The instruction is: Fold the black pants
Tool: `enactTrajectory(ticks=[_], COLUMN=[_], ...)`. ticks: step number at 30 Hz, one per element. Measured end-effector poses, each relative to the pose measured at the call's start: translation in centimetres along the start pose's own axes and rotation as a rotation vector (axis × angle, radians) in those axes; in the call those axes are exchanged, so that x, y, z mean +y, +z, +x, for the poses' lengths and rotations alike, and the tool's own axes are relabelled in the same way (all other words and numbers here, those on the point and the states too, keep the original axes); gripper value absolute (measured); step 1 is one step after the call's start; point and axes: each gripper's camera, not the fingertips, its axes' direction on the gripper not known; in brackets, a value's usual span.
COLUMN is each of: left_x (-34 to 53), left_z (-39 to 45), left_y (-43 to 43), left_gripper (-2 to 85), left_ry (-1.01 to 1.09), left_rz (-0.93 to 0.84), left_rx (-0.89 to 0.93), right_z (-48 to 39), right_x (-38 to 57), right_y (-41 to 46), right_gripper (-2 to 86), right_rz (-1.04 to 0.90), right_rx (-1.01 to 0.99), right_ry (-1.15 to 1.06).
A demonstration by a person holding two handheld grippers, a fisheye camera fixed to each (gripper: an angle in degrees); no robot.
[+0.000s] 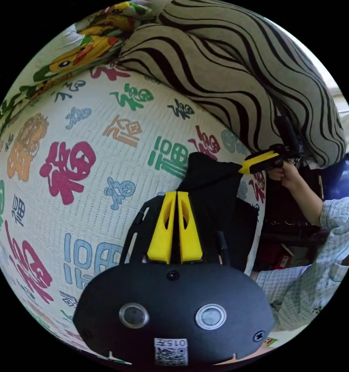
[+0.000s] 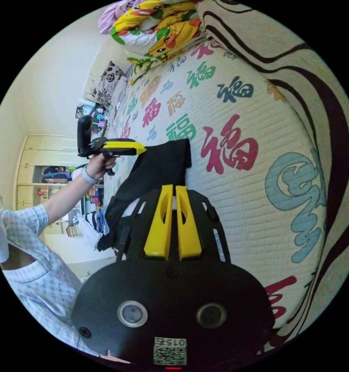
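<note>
A: Looking past the left tongs [image 1: 177,192] in the left gripper view, what can you make out?

B: Two yellow jaws pressed flat together, their tips lying against the black cloth pants [image 1: 215,193]. Whether cloth is pinched between them I cannot tell; the black housing hides the lower part of the garment.

A: And in the right gripper view?

B: Much the same. The right tongs [image 2: 173,186] stand closed, two yellow jaws with only a thin slit between, tips at the edge of the black pants [image 2: 159,166]. Any grip there is hidden too.

A: Where do the pants lie?

B: At the edge of the bed, on a cream quilted bedspread printed with coloured characters [image 1: 104,162]. One part lies on the spread, the rest hangs over the side and is cut off by the housing.

A: How many tongs in all?

B: Two. Each view also catches the other pair, held in a hand [image 2: 99,162] and touching a corner of the pants; the right pair appears in the left gripper view [image 1: 242,169] with the hand [image 1: 285,172] behind it.

A: Farther off?

B: One cream blanket with wavy black stripes [image 1: 236,66] heaped beyond the pants, and one bundle of cartoon-print bedding in yellow and green [image 2: 159,27] at the far end. The shelves [image 2: 54,174] past the person's checked sleeve [image 2: 25,221] are too small to sort out.
</note>
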Motion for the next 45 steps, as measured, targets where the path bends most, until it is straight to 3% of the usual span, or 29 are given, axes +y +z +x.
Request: enactTrajectory(ticks=[5,8,10,12,18,21,26,31,36,42,45], left_x=[-0.4,0.5,3.0,5.7,19.1,25.5,29.2,31.3,34.1,33.5,33.3], left_z=[2.1,1.3,1.1,1.0,1.0,0.7,0.9,1.4,0.4,5.6,7.1], left_y=[0.9,0.5,-2.9,-5.2,-9.6,-9.9,-8.6,-14.1,-18.1,-17.7,-16.2], left_gripper=[1.1,3.1,4.9,5.5,5.9,5.7,0.1,-0.8,-0.1,7.0,4.1], left_ry=[0.067,-0.046,-0.124,-0.170,-0.322,-0.456,-0.483,-0.551,-0.729,-0.502,-0.439], left_rz=[-0.074,-0.077,0.055,0.080,-0.035,-0.112,-0.208,0.019,0.150,0.057,-0.025], left_rx=[-0.113,-0.102,-0.108,-0.140,-0.169,-0.196,-0.294,-0.383,-0.374,-0.272,-0.343], right_z=[0.1,0.2,-1.2,-1.8,-7.9,-8.8,-8.2,-10.6,-12.1,-9.8,-7.0], right_x=[-2.5,-3.2,-1.8,-0.7,-3.5,-7.3,-11.2,-17.0,-23.9,-23.1,-21.3], right_y=[3.1,5.4,5.4,6.2,12.8,18.2,21.8,18.8,23.0,24.6,25.8], right_gripper=[1.4,3.9,6.4,8.0,9.2,6.0,-0.6,-0.7,0.2,8.0,7.7], right_rz=[-0.015,-0.046,-0.004,-0.007,-0.099,-0.176,-0.334,-0.223,-0.153,-0.269,-0.360], right_rx=[0.115,0.164,0.164,0.206,0.452,0.545,0.474,0.393,0.448,0.346,0.465], right_ry=[0.039,0.111,0.058,0.020,-0.326,-0.344,-0.218,-0.218,-0.184,-0.214,-0.221])
